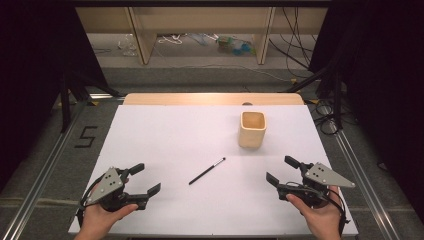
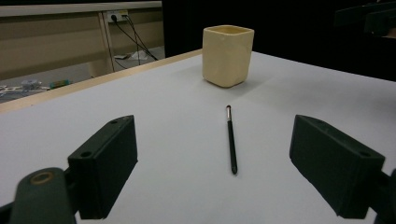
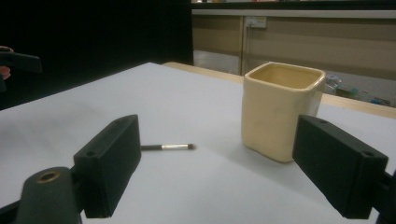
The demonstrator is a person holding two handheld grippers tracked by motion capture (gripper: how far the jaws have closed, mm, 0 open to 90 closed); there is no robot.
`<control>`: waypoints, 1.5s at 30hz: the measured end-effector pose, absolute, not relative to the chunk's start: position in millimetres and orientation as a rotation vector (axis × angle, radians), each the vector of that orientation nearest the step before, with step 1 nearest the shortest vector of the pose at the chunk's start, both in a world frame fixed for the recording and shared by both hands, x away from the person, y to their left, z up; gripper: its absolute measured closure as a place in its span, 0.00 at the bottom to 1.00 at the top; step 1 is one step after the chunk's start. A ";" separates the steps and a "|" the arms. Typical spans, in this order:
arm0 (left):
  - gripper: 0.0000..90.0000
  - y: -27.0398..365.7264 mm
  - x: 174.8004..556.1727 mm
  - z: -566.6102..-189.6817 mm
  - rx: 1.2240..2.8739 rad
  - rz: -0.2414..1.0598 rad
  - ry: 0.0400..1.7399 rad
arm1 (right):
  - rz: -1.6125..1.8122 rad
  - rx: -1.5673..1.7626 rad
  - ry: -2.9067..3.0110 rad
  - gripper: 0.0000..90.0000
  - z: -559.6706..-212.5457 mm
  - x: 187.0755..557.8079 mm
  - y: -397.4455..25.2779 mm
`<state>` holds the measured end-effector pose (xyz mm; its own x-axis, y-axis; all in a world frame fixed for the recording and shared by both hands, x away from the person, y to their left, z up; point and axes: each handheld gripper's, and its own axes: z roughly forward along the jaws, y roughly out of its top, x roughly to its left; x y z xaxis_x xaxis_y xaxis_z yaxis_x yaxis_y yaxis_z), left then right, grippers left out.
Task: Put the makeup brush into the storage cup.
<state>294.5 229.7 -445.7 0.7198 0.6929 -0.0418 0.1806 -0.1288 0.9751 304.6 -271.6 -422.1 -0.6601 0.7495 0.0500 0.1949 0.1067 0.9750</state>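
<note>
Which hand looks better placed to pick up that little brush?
Probably the left. The brush lies straight ahead between the open left gripper jaws, handle end nearest. The right gripper, also open, faces the cup more.

From above the near edge, the high view looks forward and down over the whole white counter, both hands at its bottom corners. The left gripper view sits low near the surface, facing between its own wide-set jaws toward the brush and cup. The right gripper view, equally low, looks closer at the same cup and brush.
</note>
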 end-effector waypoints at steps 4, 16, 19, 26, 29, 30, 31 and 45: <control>0.17 229.7 294.9 -443.3 1.655 0.516 0.709 | 1.555 0.943 1.939 0.19 -420.2 301.5 -271.6; 0.17 218.3 305.4 -437.8 1.627 0.521 0.706 | 1.563 0.944 1.910 0.19 -419.2 300.3 -268.5; 0.17 215.4 308.1 -437.2 1.621 0.525 0.699 | 1.562 0.935 1.932 0.19 -418.7 300.4 -268.6; 0.17 209.0 313.3 -436.1 1.613 0.524 0.691 | 1.570 0.937 1.907 0.19 -419.5 301.3 -268.7; 0.17 203.7 316.5 -434.9 1.609 0.527 0.680 | 1.570 0.941 1.912 0.19 -419.4 301.4 -268.7; 0.17 202.1 317.3 -434.6 1.609 0.530 0.679 | 1.562 0.944 1.926 0.19 -418.9 300.9 -269.1; 0.17 200.0 318.4 -434.6 1.606 0.529 0.672 | 1.566 0.938 1.905 0.19 -419.4 301.5 -269.1; 0.17 175.0 332.5 -435.8 1.614 0.511 0.651 | 1.558 0.943 1.909 0.18 -420.0 301.6 -269.3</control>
